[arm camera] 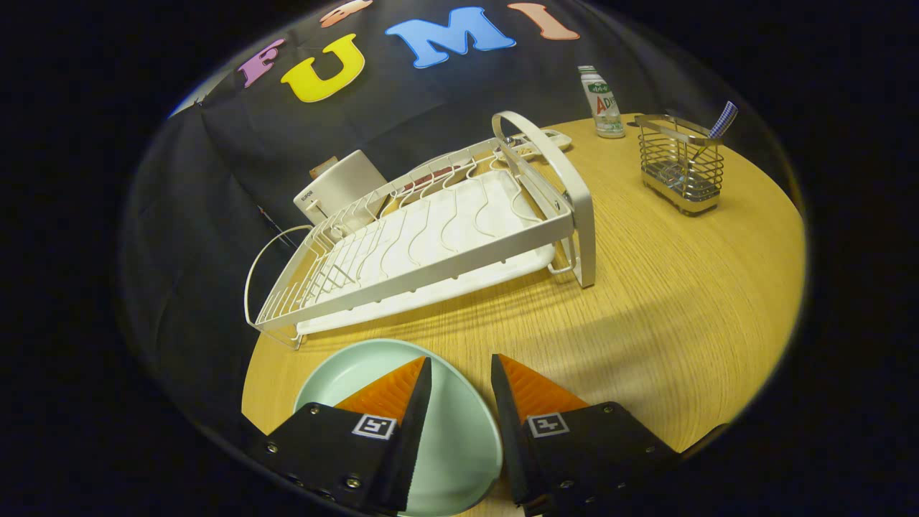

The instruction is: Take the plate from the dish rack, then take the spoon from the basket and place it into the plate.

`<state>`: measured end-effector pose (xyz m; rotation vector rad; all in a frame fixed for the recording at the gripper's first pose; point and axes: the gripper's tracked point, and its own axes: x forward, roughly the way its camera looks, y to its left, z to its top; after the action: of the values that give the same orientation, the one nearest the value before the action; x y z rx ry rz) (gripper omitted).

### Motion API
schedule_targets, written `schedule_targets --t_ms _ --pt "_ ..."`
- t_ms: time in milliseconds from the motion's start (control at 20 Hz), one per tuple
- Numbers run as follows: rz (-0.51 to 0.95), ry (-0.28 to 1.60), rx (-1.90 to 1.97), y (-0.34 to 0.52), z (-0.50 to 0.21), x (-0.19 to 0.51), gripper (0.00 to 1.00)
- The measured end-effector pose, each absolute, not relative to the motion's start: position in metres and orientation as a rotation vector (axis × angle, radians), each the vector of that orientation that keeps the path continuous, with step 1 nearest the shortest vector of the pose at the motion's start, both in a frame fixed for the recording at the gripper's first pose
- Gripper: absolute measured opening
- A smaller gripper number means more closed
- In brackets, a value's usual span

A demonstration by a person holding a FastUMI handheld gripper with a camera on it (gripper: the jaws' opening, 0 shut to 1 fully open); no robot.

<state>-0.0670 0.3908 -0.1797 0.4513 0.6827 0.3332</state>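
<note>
Two fingers of the tool (459, 373) stand apart, gripping nothing, over the plate (459, 438) on the counter (646, 301), hiding part of it. Spoon (722, 120) handle pokes from the basket (680, 166); its bowl is hidden.

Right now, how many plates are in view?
1. The pale green plate lies on the wooden table, in front of the empty dish rack, with the open claw above it, grasping nothing. None stands in the rack.
</note>
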Motion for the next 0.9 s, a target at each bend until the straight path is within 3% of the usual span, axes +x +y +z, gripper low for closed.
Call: schedule_targets --t_ms 250,650,900 --pt "0.219 0.566 0.392 0.339 -0.138 -0.059 0.52" --pt "-0.152 0.427 0.355 0.201 -0.089 -0.014 0.52" --pt "-0.326 0.406 0.419 0.140 -0.097 0.018 0.52"
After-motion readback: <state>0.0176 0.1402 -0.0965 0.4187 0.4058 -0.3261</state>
